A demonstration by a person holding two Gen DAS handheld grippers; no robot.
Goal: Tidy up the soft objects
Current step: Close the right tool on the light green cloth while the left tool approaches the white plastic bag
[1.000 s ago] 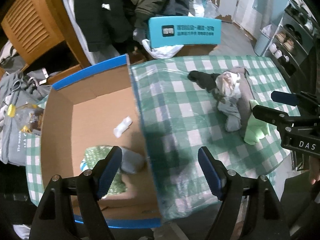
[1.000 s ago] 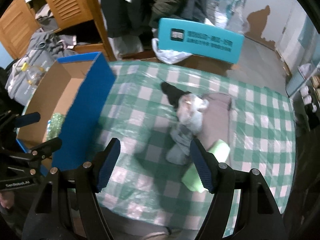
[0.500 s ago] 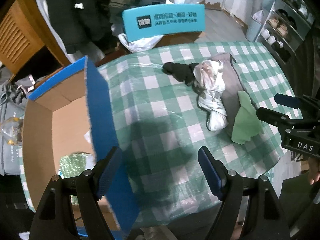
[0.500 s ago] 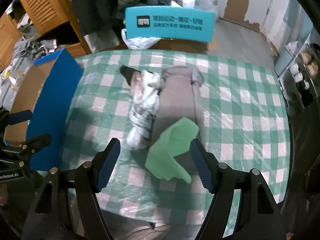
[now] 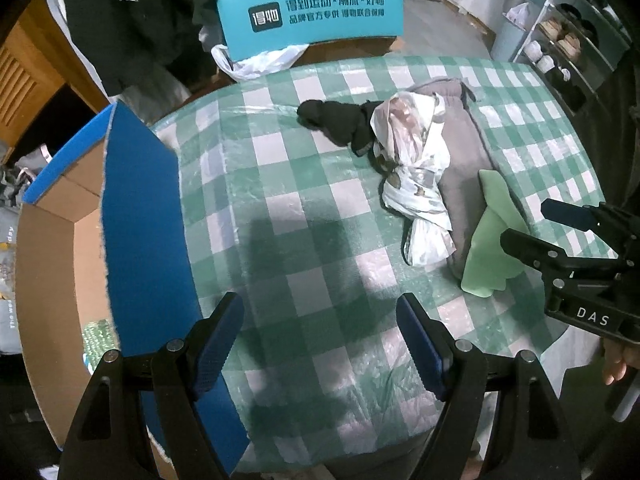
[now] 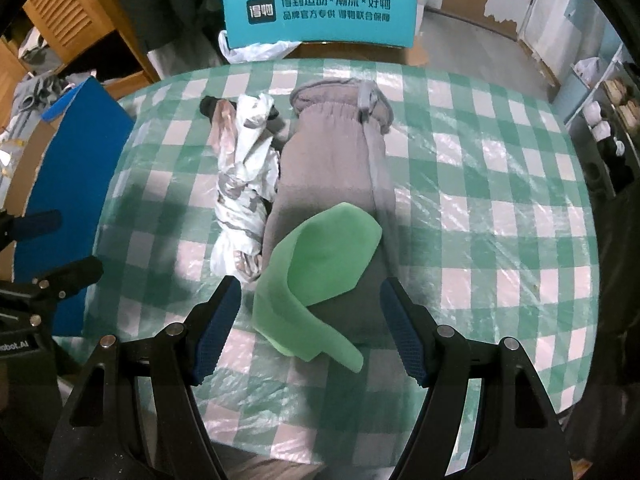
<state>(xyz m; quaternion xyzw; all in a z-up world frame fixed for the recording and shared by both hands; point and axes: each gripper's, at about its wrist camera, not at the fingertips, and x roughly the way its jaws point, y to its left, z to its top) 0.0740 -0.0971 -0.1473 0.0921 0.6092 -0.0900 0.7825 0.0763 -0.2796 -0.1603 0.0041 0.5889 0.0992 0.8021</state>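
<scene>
Table (image 6: pixel 500 168) w/ green-white check cloth under clear plastic fills most of both views. Cardboard box (image 5: pixel 52 248) w/ blue outer walls sits at the table's left edge, open top; something green-patterned lies on its floor, too cut off to identify. Teal chair back (image 6: pixel 320 14) w/ Chinese print stands behind the far edge, white plastic bag (image 5: pixel 260 62) under it, dark coats hanging beyond.

Soft things lie in a loose heap mid-table, well apart from the box. Grey sweatpants (image 6: pixel 336 168) are biggest, folded lengthwise, waistband toward the chair. White patterned cloth (image 6: pixel 244 184), bunched, lies touching the pants' left side. Light green cloth (image 6: pixel 316 276) is draped over the pants' near end, its lower corner spilling onto the tablecloth. Black sock (image 5: pixel 336 120) lies at the far end of the white cloth, partly tucked under it.

Right gripper (image 6: pixel 310 328) hangs just above the green cloth, jaws spread wide, straddling it, pads not touching it as far as I can tell. Left gripper (image 5: pixel 320 344) is over bare tablecloth near the box wall, jaws also spread wide, nothing between them.
</scene>
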